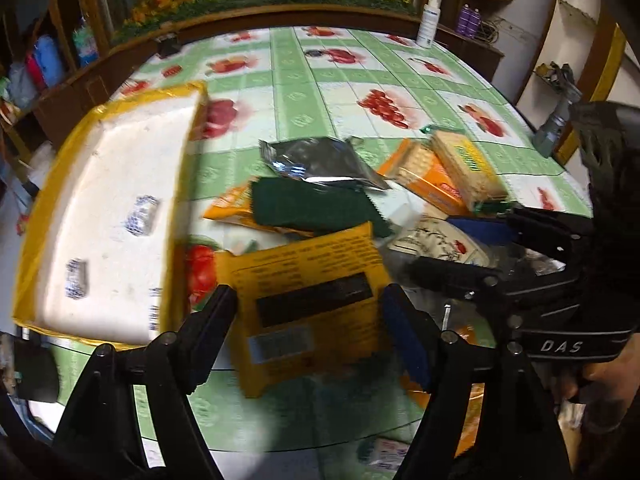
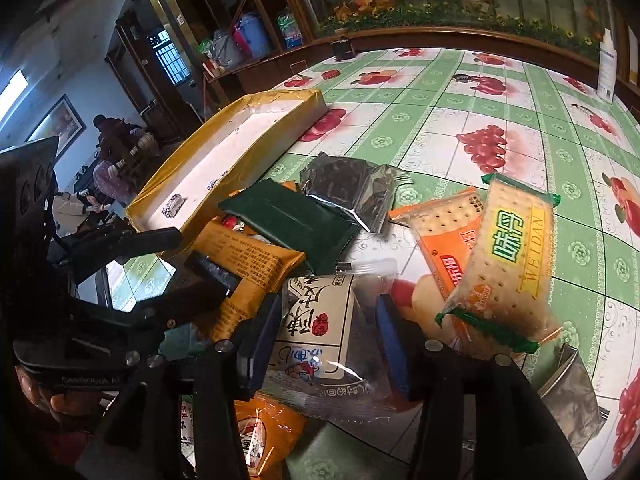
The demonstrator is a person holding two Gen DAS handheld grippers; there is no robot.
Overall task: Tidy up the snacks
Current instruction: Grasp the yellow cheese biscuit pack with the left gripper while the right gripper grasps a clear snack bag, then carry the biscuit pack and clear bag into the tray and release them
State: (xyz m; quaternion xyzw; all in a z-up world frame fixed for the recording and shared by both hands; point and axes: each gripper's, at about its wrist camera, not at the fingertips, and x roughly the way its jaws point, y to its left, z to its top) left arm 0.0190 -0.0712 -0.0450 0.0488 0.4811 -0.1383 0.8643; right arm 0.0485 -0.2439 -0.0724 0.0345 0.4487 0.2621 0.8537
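Near the desk's (image 1: 332, 80) front edge the snacks lie heaped, beside a shallow yellow-rimmed tray (image 1: 120, 208) toward the left edge. The left gripper (image 1: 308, 304) has its fingers spread around a yellow packet (image 1: 316, 280) without pressing it. The right gripper (image 2: 326, 320) straddles a clear-wrapped white snack pack (image 2: 320, 320), fingers also apart and not pinching. Because the packets overlap, closing now could catch a neighbour's edge, such as the WEIDAN cracker pack (image 2: 508, 256), or drag the pile. Slick wrappers may slip from a shallow grip.
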